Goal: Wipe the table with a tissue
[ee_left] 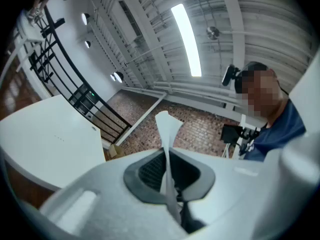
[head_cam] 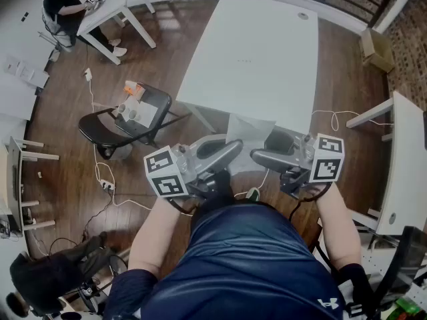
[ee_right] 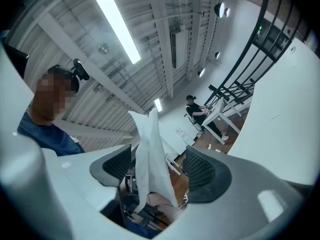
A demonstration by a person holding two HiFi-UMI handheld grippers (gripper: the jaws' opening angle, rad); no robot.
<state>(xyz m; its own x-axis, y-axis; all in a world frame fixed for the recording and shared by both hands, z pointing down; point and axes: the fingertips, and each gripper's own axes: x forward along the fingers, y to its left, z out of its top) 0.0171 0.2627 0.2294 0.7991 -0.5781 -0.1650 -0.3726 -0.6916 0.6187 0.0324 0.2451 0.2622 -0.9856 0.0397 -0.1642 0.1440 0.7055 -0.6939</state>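
We identify the main support as a large white rectangular table (head_cam: 257, 52) with a small round cable port (head_cam: 303, 16) near its far right corner. The table stands on a dark brown wooden plank floor (head_cam: 67, 132). Directly on this floor we find a black metal-framed chair (head_cam: 100, 127) left of the table, a white power strip (head_cam: 107, 185) with trailing white cables near the chair, and a brown cardboard box (head_cam: 375, 49) beyond the table's right edge. The chair seat carries white papers (head_cam: 137, 112). A second white table (head_cam: 110, 2) stands at the upper left, and a third white table (head_cam: 408, 159) at the right.
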